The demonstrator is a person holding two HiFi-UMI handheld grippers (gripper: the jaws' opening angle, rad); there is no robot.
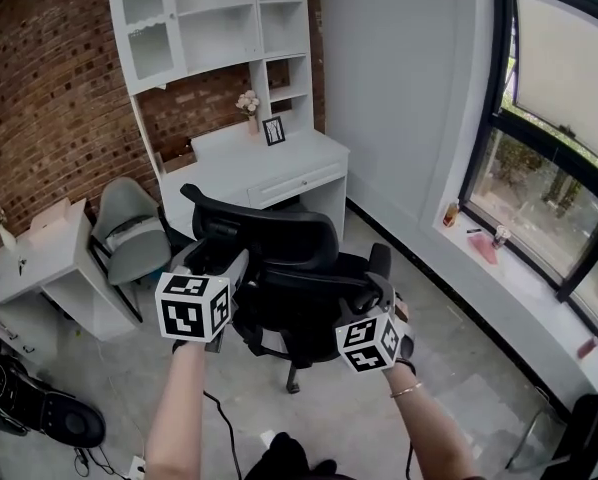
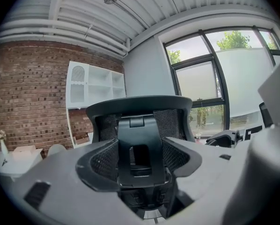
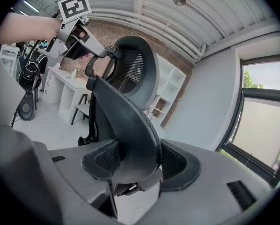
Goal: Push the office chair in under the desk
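A black mesh office chair (image 1: 289,268) stands on the grey floor, its back towards me, in front of the white desk (image 1: 279,163) with a tall hutch. My left gripper (image 1: 224,260) is at the chair's upper left. In the left gripper view (image 2: 141,161) its pads sit on both sides of the black headrest bracket (image 2: 140,144). My right gripper (image 1: 379,286) is at the backrest's right side; its own view (image 3: 135,161) shows the backrest's curved edge (image 3: 126,125) clamped between the pads. The left gripper (image 3: 95,48) also shows there, by the headrest joint.
A grey padded chair (image 1: 129,228) and a small white side table (image 1: 49,258) stand left of the desk. A vase and a picture frame (image 1: 273,130) sit on the desk. A window wall with a sill (image 1: 539,268) runs along the right. Cables and black gear (image 1: 39,408) lie lower left.
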